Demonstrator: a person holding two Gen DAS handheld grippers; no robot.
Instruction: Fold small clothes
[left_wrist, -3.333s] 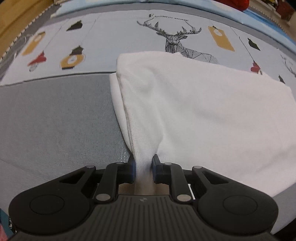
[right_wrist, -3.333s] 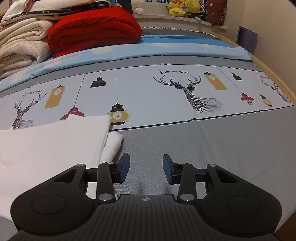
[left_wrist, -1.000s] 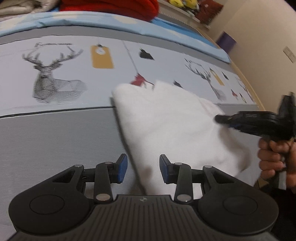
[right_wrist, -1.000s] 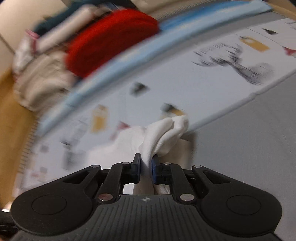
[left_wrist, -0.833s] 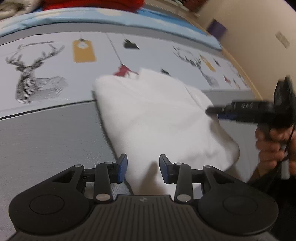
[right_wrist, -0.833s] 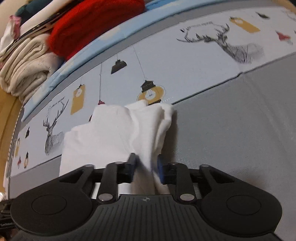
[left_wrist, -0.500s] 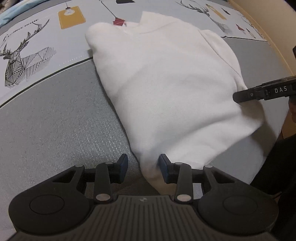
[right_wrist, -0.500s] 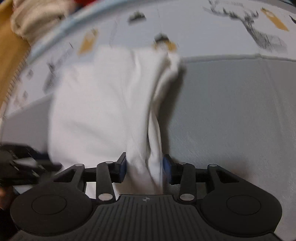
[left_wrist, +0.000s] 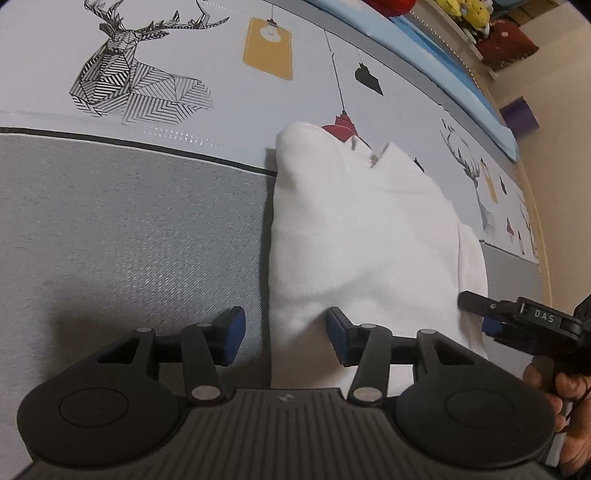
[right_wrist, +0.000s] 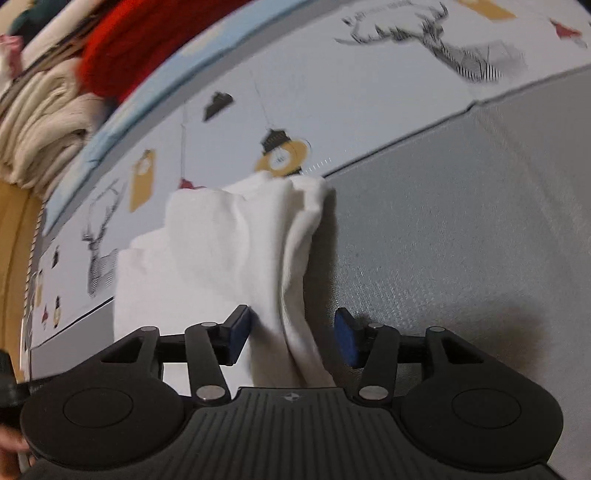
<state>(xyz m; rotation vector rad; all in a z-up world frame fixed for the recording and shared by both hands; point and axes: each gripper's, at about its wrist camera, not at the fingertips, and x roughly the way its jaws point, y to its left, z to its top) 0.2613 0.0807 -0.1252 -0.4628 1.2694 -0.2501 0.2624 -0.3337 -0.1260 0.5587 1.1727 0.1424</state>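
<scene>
Releasing looks like the step in hand: the white garment (left_wrist: 369, 236) lies folded on the bed (left_wrist: 129, 229), its long axis running away from both grippers toward the printed band. The left gripper (left_wrist: 282, 336) straddles the near left corner, fingers opening, pads clear of the cloth between them. The right gripper (right_wrist: 291, 332) straddles the bunched right-hand edge at the near end, its fingers opening too, cloth loose between them. Both hands sit at the near end, so a fold would probably carry it away from them.
</scene>
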